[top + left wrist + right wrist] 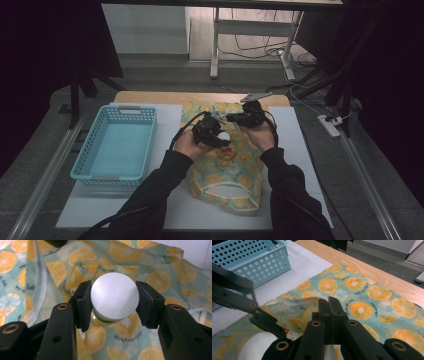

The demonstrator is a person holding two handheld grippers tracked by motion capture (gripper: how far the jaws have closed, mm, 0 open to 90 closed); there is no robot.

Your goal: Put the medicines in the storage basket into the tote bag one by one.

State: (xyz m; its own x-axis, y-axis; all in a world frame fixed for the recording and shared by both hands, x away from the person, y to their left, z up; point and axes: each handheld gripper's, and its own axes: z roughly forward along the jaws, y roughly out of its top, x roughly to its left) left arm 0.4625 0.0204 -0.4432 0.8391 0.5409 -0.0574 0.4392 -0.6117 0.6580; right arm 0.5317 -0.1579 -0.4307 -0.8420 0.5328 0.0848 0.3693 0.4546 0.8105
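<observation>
Here, the left gripper (113,302) clamps a white-capped bottle (114,296) by its cap, holding it over the orange-print cloth bag (235,172) on the table. The right gripper (329,302), just beside the bottle, has its jaws pressed together on the bag's edge, lifting it. A blue basket (120,142) sits left of the bag.

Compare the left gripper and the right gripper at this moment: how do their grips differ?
The left gripper has its fingers spread wide around a white-capped bottle; the right gripper has its fingers pressed fully together. The left one grips a rigid round thing, while the right one pinches a thin edge of the orange-print fabric bag. Both work over that same bag.
</observation>
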